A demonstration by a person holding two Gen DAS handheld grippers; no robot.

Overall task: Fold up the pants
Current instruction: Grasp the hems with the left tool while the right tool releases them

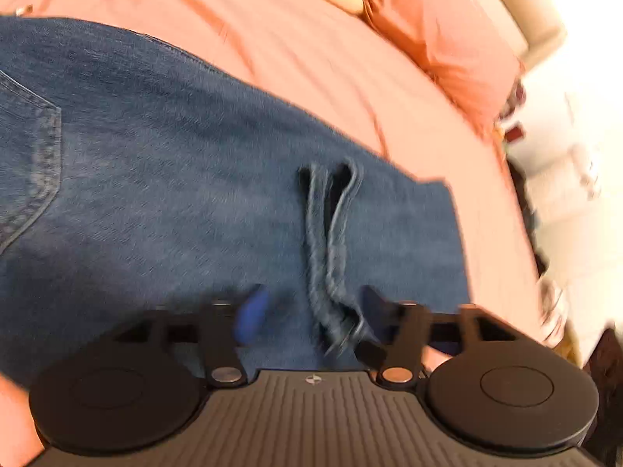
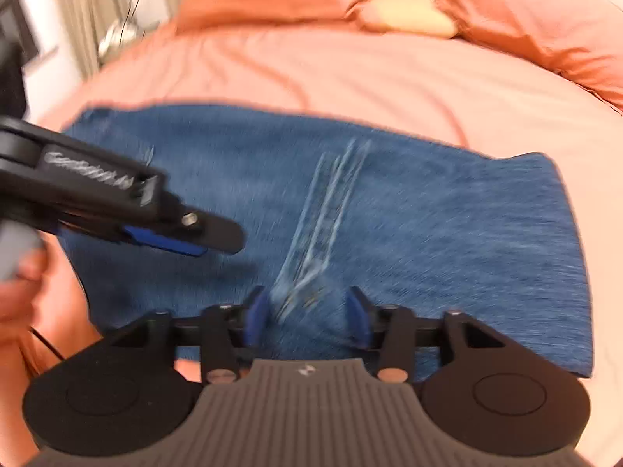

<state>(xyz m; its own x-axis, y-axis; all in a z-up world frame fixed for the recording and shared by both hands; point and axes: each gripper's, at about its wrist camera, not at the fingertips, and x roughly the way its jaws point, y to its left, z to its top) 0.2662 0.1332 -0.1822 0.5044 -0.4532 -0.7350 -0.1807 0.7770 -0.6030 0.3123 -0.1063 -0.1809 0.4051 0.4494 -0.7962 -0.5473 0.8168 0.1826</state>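
Your left gripper [image 1: 311, 317] stands wide, your right gripper [image 2: 309, 319] half open, each straddling the hem without pinching. The jeans [image 2: 428, 233] lie folded on the bed [image 2: 350, 78]. Denim's heavy and floppy; grab thick doubled edges.
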